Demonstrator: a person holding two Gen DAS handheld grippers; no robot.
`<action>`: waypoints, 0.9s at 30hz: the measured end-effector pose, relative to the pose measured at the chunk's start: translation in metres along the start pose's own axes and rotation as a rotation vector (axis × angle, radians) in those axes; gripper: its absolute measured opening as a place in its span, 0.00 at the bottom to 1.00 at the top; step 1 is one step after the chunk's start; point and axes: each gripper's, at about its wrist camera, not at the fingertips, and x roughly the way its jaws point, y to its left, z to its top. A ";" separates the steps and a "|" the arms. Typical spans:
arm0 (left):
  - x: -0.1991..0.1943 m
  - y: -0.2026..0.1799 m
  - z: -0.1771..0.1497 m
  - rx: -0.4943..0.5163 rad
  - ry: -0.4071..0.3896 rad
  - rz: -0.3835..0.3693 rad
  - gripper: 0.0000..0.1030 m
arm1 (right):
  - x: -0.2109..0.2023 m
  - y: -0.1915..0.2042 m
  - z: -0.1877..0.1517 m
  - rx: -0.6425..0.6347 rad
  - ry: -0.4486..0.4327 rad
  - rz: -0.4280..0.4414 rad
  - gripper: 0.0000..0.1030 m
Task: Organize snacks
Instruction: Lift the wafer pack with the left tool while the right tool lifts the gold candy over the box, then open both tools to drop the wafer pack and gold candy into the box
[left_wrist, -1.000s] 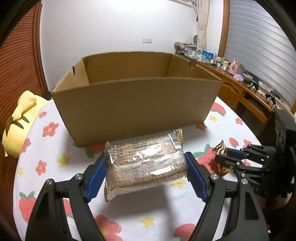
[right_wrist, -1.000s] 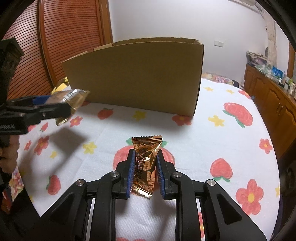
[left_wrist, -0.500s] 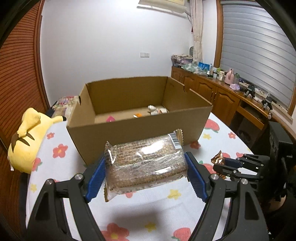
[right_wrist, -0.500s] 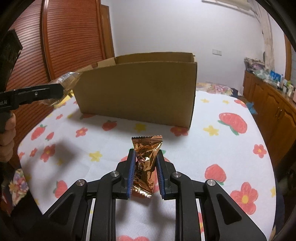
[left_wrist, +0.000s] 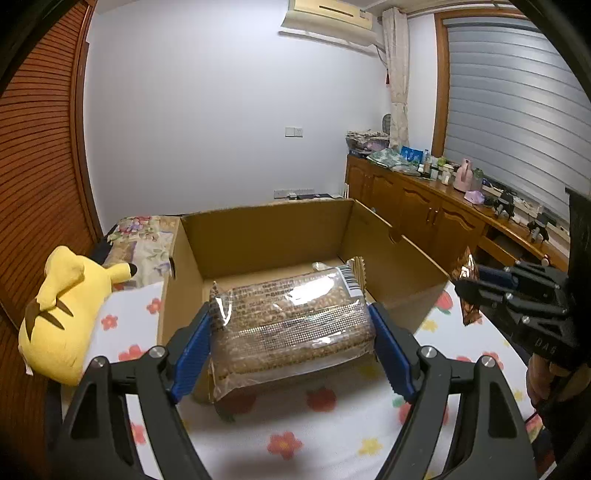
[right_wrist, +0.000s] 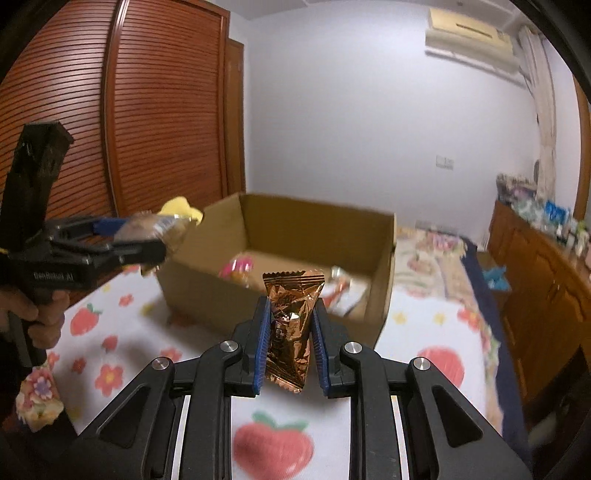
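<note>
we hold a clear biscuit pack (left_wrist: 288, 321) clamped in the left gripper (left_wrist: 291, 328) and a copper wrapper (right_wrist: 290, 325) pinched in the right gripper (right_wrist: 290, 332), both raised just short of the cardboard box (left_wrist: 399, 291) so they can drop inside.

I see a table under a white cloth (left_wrist: 332, 439) printed with strawberries and flowers, and resting directly on it are an open cardboard box (left_wrist: 402, 280) toward the far side and a yellow plush toy (left_wrist: 59, 314) lying just beside the box's left wall.
</note>
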 end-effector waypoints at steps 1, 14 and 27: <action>0.004 0.003 0.004 -0.001 0.001 0.001 0.79 | 0.003 -0.002 0.005 0.000 -0.004 0.001 0.19; 0.054 0.021 0.020 -0.023 0.051 0.033 0.79 | 0.075 -0.018 0.032 0.023 0.058 0.056 0.19; 0.076 0.018 0.020 -0.018 0.091 0.044 0.81 | 0.114 -0.012 0.029 0.020 0.168 0.116 0.21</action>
